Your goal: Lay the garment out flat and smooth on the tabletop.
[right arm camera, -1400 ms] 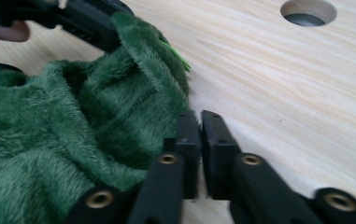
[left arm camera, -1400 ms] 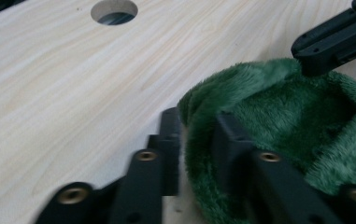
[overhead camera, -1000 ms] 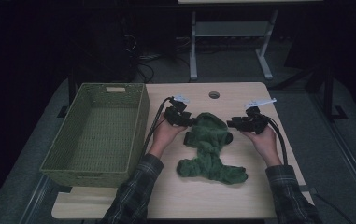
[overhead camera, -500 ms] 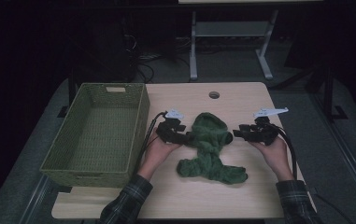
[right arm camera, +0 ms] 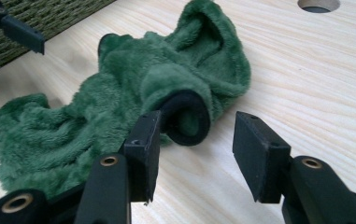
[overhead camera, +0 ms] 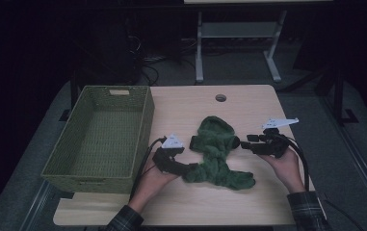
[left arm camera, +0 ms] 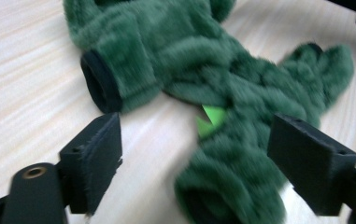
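Jaws of the left gripper [left arm camera: 194, 172] have just been opening; they stand wide, with the fuzzy green plush garment [overhead camera: 217, 151] lying loose between them. Right gripper [right arm camera: 194, 140] is open too, the garment's black-edged cuff [right arm camera: 187, 119] just inside its jaws on the pale wooden table [overhead camera: 248, 103].

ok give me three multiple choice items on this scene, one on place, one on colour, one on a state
1. Where does the wicker basket stand relative to the fleece garment?
A. on the person's left of it
B. on the person's right of it
C. on top of it

2. What colour are the garment's cuffs?
A. white
B. black
C. red

3. How do the right gripper jaws stand?
A. clamped on the basket rim
B. shut on nothing
C. open, at a cuff

Key: 1 A, the high view shows the basket at the table's left side. 2 B, both gripper views show black cuffs on green fleece. 3 C, the right gripper view shows the jaws apart, with a gap beside the cuff.
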{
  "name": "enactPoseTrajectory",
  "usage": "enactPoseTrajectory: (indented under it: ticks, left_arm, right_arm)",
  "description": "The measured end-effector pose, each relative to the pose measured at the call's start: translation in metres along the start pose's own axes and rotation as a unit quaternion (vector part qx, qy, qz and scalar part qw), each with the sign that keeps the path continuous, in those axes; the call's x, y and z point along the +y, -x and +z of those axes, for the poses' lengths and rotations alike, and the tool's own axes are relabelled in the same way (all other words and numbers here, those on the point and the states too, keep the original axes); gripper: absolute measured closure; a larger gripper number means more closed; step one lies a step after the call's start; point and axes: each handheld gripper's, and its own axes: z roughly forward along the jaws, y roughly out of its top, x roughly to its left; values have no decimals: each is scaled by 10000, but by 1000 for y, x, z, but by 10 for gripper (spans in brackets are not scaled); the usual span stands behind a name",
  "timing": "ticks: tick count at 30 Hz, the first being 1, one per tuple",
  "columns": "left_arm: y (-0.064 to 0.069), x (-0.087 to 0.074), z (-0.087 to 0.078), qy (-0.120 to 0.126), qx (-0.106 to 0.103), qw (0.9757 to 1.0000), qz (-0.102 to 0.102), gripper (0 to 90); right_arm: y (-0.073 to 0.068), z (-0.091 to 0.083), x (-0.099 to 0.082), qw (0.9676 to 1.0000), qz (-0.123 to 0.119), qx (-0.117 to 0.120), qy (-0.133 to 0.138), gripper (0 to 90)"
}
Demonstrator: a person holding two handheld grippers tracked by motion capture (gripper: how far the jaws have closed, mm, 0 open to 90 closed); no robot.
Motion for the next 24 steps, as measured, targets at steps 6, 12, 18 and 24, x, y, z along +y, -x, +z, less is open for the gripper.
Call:
enactPoseTrajectory:
  ticks: [6, 12, 18, 24]
  left_arm:
    - [15, -26, -10, -67, 130, 9996, 222, 132]
    - [23, -51, -10, -263, 164, 9993, 212, 127]
    - [31, -61, -7, -454, 248, 9980, 353, 124]
    - [34, -61, -7, -509, 350, 9969, 477, 124]
  right_arm:
    - [-10, 1, -4, 9999, -93, 31, -55, 507]
    - [-21, 1, -5, 9997, -203, 135, -38, 512]
    - [-36, 4, -2, 9987, -424, 269, -13, 516]
    - [-54, 10, 2, 9969, -598, 513, -50, 519]
